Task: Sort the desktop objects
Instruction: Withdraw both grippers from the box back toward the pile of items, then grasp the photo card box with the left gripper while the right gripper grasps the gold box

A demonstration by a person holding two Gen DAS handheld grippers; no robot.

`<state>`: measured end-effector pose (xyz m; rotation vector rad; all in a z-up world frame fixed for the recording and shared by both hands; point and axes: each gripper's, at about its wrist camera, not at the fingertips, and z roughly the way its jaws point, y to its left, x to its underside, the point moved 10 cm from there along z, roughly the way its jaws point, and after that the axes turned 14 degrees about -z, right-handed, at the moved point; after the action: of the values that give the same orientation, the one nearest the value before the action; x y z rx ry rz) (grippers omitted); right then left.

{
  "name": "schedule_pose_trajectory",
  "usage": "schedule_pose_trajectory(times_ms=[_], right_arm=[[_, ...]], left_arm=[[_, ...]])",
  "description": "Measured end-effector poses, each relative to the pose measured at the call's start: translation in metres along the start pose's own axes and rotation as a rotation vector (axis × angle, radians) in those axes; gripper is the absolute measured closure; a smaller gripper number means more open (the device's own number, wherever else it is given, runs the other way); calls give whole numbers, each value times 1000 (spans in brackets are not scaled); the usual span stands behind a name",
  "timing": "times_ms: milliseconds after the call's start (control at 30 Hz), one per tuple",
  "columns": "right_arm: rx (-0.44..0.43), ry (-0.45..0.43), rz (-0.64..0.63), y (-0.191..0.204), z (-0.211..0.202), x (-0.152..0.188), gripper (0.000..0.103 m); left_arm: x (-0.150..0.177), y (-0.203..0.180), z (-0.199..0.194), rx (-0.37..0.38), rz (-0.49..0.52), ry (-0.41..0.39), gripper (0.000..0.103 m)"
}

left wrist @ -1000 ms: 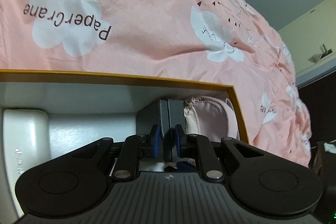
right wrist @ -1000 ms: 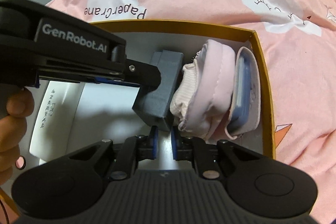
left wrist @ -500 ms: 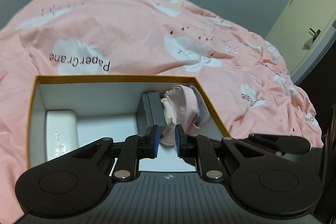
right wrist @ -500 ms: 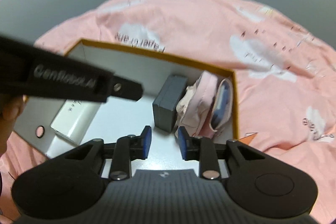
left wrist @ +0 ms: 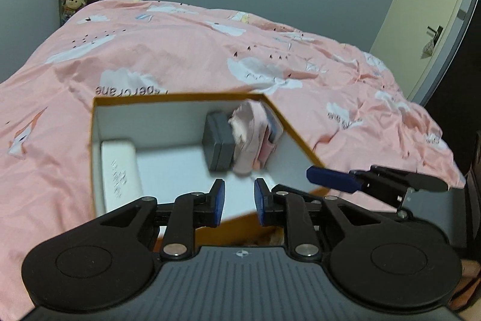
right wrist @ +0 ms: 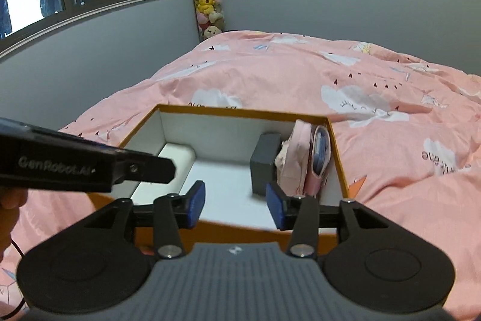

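Orange-rimmed cardboard formed the box (right wrist: 336,140), white inside, which sat on the bed's pink quilt (right wrist: 375,74). Packed against its right wall stood a dark grey case (right wrist: 263,163), upright on edge, with a pale pink fabric pouch (right wrist: 293,160) pressed against it and a pink sleeve holding something blue (right wrist: 321,154) just beside the wall. Along the opposite wall lay a white oblong block (left wrist: 120,167) with small printing on it. The floor between the two groups was bare.

The left gripper (left wrist: 239,199) hovered above the box's near edge, its jaws parted and holding nothing. The right gripper (right wrist: 236,205) hung likewise over the near rim, jaws spread wider and empty.

Judging by this, the sorting looked well advanced, perhaps finished: four items sat inside in tidy rows, and neither tool carried anything. No loose object showed on the quilt in either view, so whatever was left could not be confirmed.

Motion blur softened the box contents in the left wrist view. The block's printing was too small to read, and what the blue thing was could not be made out. The near wall of the box was hidden behind both grippers, and no tabletop appeared. Plush toys (right wrist: 206,5) stood stacked in the far corner.
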<state>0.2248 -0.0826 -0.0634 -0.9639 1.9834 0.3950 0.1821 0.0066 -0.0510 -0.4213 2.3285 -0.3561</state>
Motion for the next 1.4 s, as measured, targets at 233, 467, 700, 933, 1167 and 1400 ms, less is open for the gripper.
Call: schedule_pose_trajectory(times_ms=[233, 467, 700, 933, 1167, 1400], right_arm=[[-71, 120, 3, 22, 2, 33, 50], [-137, 260, -38, 52, -1, 74, 43], [-295, 385, -29, 95, -20, 115, 43], [-323, 409, -26, 112, -37, 131, 43], [-315, 405, -52, 117, -46, 132, 43], [-323, 411, -64, 124, -53, 136, 47]], left_arm=[[45, 30, -18, -48, 17, 103, 80], [104, 52, -25, -117, 36, 271, 80], [150, 56, -35, -129, 58, 406, 80], [173, 48, -42, -136, 93, 451, 80], [179, 45, -48, -136, 101, 452, 80], [185, 44, -53, -136, 116, 465, 80]])
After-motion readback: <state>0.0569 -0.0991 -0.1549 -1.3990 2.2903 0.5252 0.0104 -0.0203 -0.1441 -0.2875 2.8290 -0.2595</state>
